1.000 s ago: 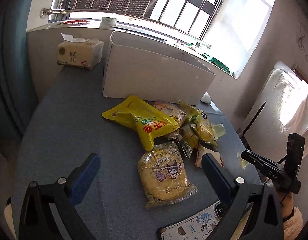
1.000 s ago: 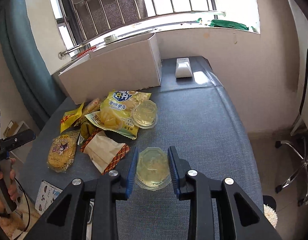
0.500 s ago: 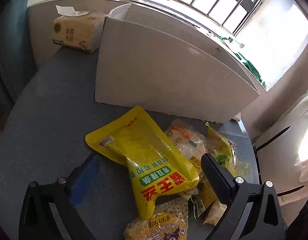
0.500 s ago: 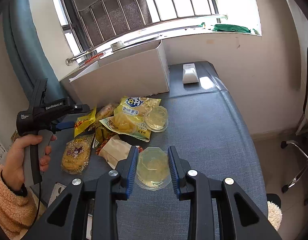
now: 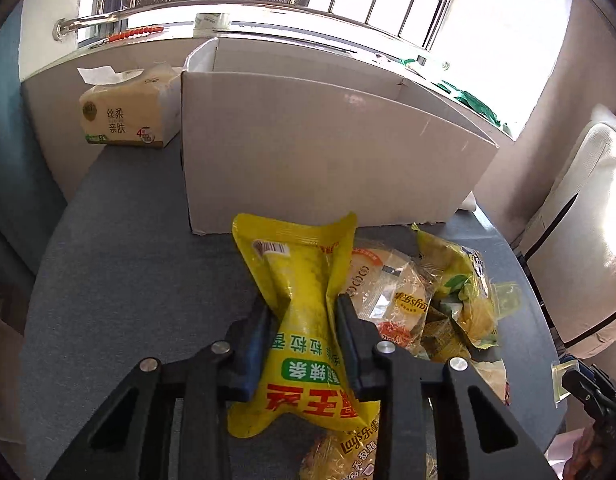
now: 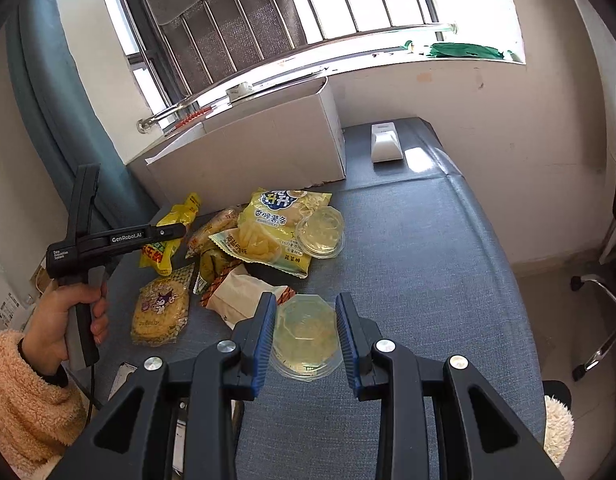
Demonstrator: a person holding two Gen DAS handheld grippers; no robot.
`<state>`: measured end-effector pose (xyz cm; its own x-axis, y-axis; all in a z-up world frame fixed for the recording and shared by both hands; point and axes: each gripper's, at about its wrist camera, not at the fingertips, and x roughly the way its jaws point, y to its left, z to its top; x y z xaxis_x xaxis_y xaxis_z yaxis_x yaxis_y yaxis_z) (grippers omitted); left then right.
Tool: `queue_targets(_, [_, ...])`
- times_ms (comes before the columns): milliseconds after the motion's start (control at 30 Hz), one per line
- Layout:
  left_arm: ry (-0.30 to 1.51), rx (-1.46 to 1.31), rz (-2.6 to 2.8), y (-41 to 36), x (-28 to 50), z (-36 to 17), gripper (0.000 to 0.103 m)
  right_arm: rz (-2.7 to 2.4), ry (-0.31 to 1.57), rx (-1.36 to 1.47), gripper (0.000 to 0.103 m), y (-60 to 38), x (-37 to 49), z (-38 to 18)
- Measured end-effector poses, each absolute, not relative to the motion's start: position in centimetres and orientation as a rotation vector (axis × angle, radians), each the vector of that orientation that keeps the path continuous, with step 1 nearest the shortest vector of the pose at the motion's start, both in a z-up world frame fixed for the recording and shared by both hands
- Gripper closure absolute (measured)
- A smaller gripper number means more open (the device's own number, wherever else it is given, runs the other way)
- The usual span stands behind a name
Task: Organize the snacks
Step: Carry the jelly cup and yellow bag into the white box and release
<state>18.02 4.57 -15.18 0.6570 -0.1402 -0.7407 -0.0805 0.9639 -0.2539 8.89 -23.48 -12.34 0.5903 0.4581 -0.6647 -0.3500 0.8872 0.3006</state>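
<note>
My left gripper (image 5: 304,312) is shut on a yellow snack pouch (image 5: 308,312), pinching its middle so it creases. The pouch also shows in the right wrist view (image 6: 170,236). My right gripper (image 6: 306,320) is shut on a clear jelly cup (image 6: 306,336) and holds it over the blue table. A pile of snacks lies in front of the white cardboard box (image 5: 328,160): a Lay's packet (image 5: 388,296), a yellow fries bag (image 6: 276,232), a second clear cup (image 6: 322,232) and a round cookie pack (image 6: 160,312).
A tissue pack (image 5: 128,120) stands left of the box by the wall. A small white device (image 6: 384,144) lies at the table's far end (image 6: 428,240). A phone (image 6: 122,376) lies at the near left edge. A chair stands at the right.
My left gripper has moved forward over the yellow pouch and closed on it. My right gripper still holds the jelly cup, and its view has shifted slightly.
</note>
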Motion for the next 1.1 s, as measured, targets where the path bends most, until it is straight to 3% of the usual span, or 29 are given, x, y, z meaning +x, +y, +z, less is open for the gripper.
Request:
queue_targets(367, [0.622, -0.316, -0.123, 6.6, 14.9, -6.2, 0.067, 0.585, 0.745, 0.152, 0.07, -20.4, 11.6, -8.1])
queue_targets(667, [0.553, -0.277, -0.148, 7.6, 23.9, -0.2, 0.067, 0.678, 0.695, 0.165, 0.07, -14.3, 22.6, -0.6])
queue_targets(900, [0.661, -0.216, -0.117, 7.9, 32.2, -1.0, 0.066, 0.577, 0.78, 0.163, 0.07, -10.8, 33.3, -0.8])
queue_targets(933, [0.668, -0.205, -0.102, 7.8, 32.4, -1.4, 0.062, 0.562, 0.79, 0.159, 0.07, -10.7, 34.1, -1.1])
queue_targets(1000, [0.676, -0.202, -0.077, 7.9, 33.1, -1.9, 0.045, 0.548, 0.808, 0.147, 0.068, -10.3, 35.5, -1.9])
queue_targets(1033, [0.688, -0.192, -0.058, 7.8, 33.3, -2.2, 0.025, 0.552, 0.824, 0.148, 0.067, -10.3, 36.0, -2.3])
queue_targets(1067, [0.694, -0.186, -0.044, 7.9, 33.5, -2.4, 0.004, 0.554, 0.839, 0.156, 0.051, -10.3, 36.4, -2.6])
queue_targets(1100, [0.701, -0.183, -0.042, 7.8, 33.4, -2.6, 0.0, 0.546, 0.85, 0.171, 0.015, -10.5, 36.6, -2.9])
